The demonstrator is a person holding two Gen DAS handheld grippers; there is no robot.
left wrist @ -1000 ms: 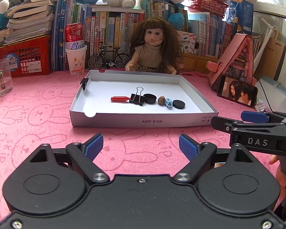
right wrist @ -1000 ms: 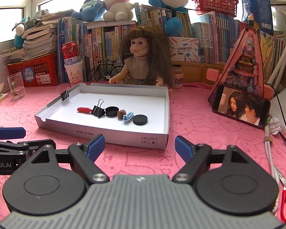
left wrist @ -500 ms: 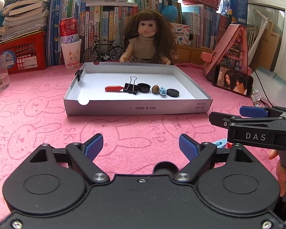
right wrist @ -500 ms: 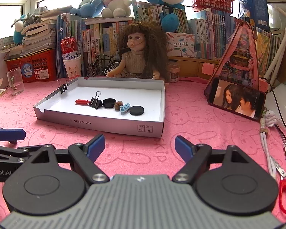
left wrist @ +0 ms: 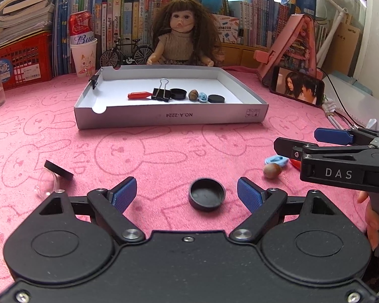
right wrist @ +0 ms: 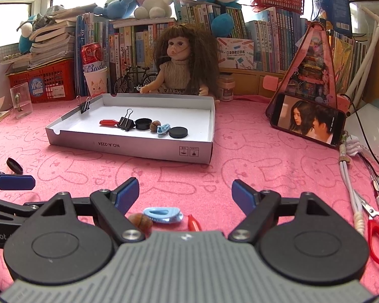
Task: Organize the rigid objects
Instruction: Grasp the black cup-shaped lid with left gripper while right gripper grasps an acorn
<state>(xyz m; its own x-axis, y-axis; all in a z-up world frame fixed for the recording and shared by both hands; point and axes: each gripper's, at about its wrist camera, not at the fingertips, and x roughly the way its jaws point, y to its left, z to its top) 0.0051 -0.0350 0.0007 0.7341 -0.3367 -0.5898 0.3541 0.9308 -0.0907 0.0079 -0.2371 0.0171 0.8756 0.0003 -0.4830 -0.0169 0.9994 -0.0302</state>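
Note:
My left gripper (left wrist: pixel 187 193) hangs open low over the pink cloth, and a black cap (left wrist: pixel 206 197) lies on the cloth between its pads, untouched. To its left a black disc (left wrist: pixel 58 171) leans on a clear dome (left wrist: pixel 45 184). My right gripper (right wrist: pixel 185 194) is open and empty. Just under it lie a brown nut (right wrist: pixel 140 221), a blue clip (right wrist: pixel 163 214) and a red piece (right wrist: pixel 193 222). The white box tray (left wrist: pixel 171 118) stands further back, holding a row of small items: red piece, binder clip (left wrist: pixel 161 93), black cap, nut, blue clip, black disc.
A doll (left wrist: pixel 183 40), a toy bicycle, a cup with a can and shelves of books stand behind the tray. A phone (right wrist: pixel 308 120) leans at the right, with cables (right wrist: pixel 348 176) and red scissors (right wrist: pixel 377 229) nearer. A glass mug (right wrist: pixel 20 99) stands far left.
Both grippers have drawn back from the tray and sunk toward the cloth. The loose cap, disc, nut, blue clip and red piece have come into view. Both stay open.

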